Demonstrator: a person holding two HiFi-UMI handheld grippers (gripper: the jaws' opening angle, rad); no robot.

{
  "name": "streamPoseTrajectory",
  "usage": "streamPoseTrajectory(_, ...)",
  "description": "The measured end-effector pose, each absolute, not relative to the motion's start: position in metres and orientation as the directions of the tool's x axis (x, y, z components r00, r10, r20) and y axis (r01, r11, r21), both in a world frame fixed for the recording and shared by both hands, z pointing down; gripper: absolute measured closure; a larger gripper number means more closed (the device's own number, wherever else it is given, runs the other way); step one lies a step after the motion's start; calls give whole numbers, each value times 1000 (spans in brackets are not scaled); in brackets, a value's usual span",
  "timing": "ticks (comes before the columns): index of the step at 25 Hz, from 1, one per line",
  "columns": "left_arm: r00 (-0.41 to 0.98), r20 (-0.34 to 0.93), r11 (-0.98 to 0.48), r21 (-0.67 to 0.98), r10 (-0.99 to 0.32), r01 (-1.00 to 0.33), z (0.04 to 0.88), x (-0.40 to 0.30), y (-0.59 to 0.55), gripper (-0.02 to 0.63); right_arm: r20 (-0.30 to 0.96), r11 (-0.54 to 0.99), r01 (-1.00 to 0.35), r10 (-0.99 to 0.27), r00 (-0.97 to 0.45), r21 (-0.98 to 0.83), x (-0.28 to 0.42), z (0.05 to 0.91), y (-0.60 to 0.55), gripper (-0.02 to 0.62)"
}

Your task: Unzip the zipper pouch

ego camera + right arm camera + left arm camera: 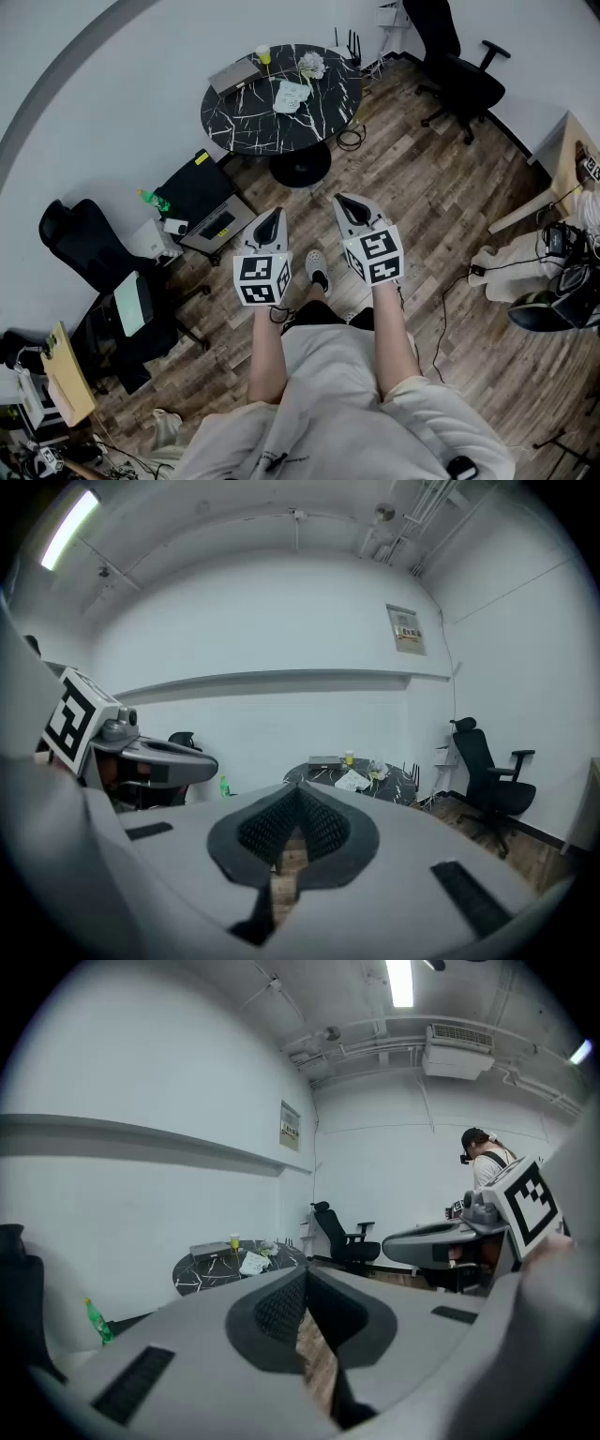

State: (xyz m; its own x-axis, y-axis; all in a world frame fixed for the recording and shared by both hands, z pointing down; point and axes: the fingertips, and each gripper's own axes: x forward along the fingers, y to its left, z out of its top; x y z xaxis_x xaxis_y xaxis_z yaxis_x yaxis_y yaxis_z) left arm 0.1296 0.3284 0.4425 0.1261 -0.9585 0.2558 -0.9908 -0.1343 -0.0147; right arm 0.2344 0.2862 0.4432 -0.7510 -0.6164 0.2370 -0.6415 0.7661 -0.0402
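A round black marble table (246, 122) stands a few steps ahead of the person. On it lies a flat white item (292, 96) that may be the pouch; it is too small to tell. The same item shows in the left gripper view (253, 1262) and in the right gripper view (354, 780). My left gripper (270, 217) and right gripper (349, 202) are held side by side above the wooden floor, far short of the table. Both point toward it. In each gripper view the jaws are shut (305, 1274) (298, 794) with nothing between them.
A grey laptop-like slab (235, 74), a yellow cup (263, 54) and a pale bunch (311, 65) share the table. Black office chairs stand at back right (459, 70) and at left (80, 244). An open case (206, 208) and a green bottle (156, 200) are on the floor to the left. Cables (445, 309) trail at right.
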Motion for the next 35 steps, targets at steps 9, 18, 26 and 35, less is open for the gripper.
streamPoseTrajectory(9,132,256,-138,-8,-958,-990,449,126,328,583,245,776,-627,-595,-765,-73,226,451,286,591)
streamPoseTrajectory(18,146,277,-157,-17,-950,-987,456,131,318,573,247,776,-620,-582,-775,-114,236,457,279,538)
streamPoseTrajectory(26,139,283,-139,18,-949,-990,461,120,314,417,276,781,-603,-550,-788,-162,233,466,275,376)
streamPoseTrajectory(35,127,286,-115,59,-950,-992,466,104,300,414,260,761,-610,-557,-789,-220,235,472,261,376)
